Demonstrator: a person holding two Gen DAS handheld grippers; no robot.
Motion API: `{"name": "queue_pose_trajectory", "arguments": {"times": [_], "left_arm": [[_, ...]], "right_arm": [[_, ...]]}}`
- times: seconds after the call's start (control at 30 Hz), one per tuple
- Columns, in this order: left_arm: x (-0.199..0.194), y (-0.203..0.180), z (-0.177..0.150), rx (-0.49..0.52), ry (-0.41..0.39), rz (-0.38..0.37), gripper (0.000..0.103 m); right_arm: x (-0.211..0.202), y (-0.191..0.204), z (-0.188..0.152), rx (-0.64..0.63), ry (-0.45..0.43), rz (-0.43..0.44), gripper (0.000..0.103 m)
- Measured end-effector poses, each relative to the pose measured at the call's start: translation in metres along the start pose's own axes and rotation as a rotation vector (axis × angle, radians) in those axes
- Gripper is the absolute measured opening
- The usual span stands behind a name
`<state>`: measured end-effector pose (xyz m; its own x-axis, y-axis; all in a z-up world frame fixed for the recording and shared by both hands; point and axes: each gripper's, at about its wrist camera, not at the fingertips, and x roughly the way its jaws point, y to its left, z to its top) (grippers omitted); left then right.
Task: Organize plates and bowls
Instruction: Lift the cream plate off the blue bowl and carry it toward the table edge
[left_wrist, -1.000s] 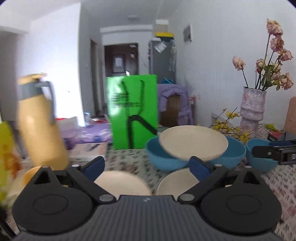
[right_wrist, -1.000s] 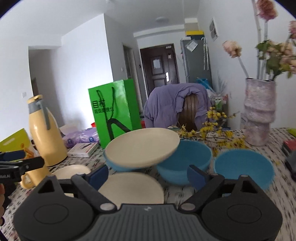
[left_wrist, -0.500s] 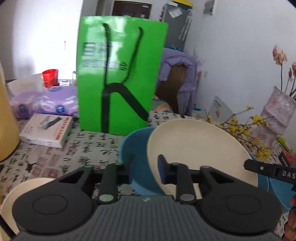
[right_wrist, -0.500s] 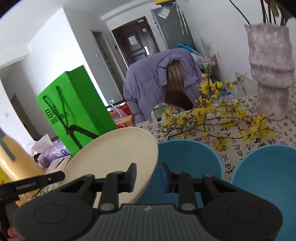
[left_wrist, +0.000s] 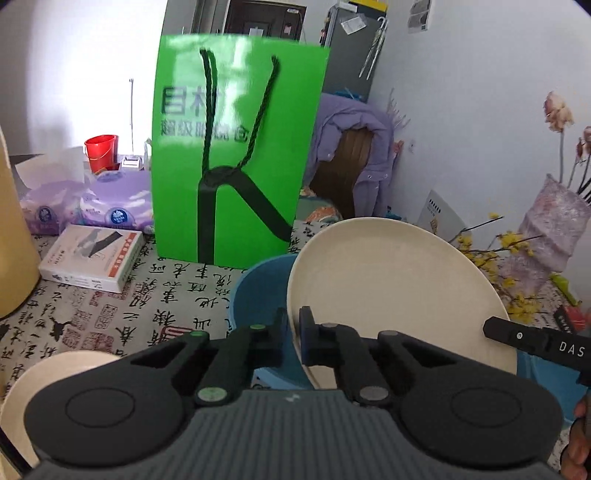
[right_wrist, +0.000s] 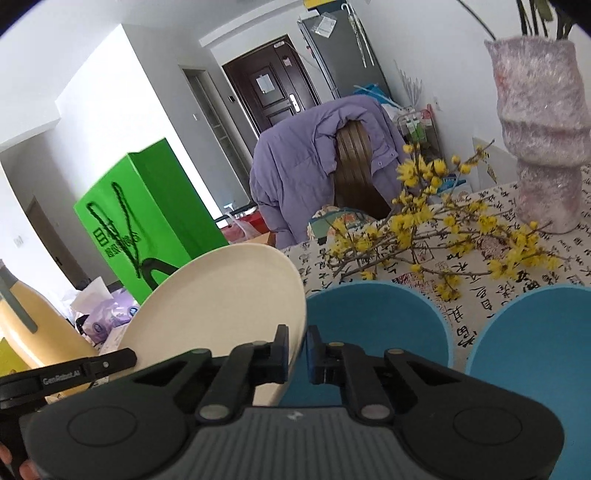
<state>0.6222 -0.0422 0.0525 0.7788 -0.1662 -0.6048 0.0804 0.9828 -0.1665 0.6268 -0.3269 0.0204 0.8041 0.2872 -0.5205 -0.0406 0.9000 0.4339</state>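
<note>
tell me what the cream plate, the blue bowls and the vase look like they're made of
Cream plate: matte, even colour with no glaze shine and a thin rim, so probably plastic or bamboo-fibre ware rather than ceramic.
Blue bowls: same flat matte finish, likely the same material.
Vase: mottled pink, rough surface with tiny glints; possibly textured glass or glazed ceramic, hard to tell.

The plate (left_wrist: 391, 291) stands tilted between the two claws: its left rim sits in the left claw (left_wrist: 293, 326), its right rim in the right claw (right_wrist: 296, 345). A bowl (left_wrist: 258, 295) lies under the plate, ahead of the left claw. The bag (left_wrist: 236, 147) stands behind that bowl, a box (left_wrist: 92, 258) on the desk (left_wrist: 166, 306) to its left. Right of the right claw lie two more bowls (right_wrist: 376, 321), with branches (right_wrist: 443, 236) and a vase (right_wrist: 543, 122) behind them.
</note>
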Motion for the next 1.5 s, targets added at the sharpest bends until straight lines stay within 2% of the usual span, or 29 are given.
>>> {"name": "queue_pose_trajectory", "arguments": {"times": [0.2,0.33,0.47,0.73,0.93,1.17,1.5], "left_arm": [[-0.062,-0.003,-0.021,0.015,-0.045,-0.016,0.007],[-0.109,-0.005,-0.05,0.005,-0.058,-0.017,0.007],[-0.157,-0.003,-0.093,-0.002,-0.07,-0.028,0.007],[-0.216,0.01,-0.177,-0.06,-0.027,-0.033,0.006],[-0.25,0.016,-0.228,-0.07,0.001,-0.023,0.006],[-0.282,0.023,-0.27,-0.06,0.01,0.002,0.007],[-0.306,0.034,-0.291,-0.059,-0.013,0.04,0.007]], "right_arm": [[-0.055,0.017,-0.011,-0.045,-0.036,0.014,0.008],[-0.1,0.028,-0.034,-0.07,-0.034,0.021,0.009],[-0.147,0.032,-0.072,-0.074,-0.028,0.037,0.008],[-0.214,0.039,-0.155,-0.091,0.009,0.03,0.009],[-0.247,0.043,-0.204,-0.103,0.024,0.013,0.009],[-0.27,0.045,-0.246,-0.071,0.051,0.03,0.009],[-0.283,0.059,-0.278,-0.084,0.053,0.043,0.009]]}}
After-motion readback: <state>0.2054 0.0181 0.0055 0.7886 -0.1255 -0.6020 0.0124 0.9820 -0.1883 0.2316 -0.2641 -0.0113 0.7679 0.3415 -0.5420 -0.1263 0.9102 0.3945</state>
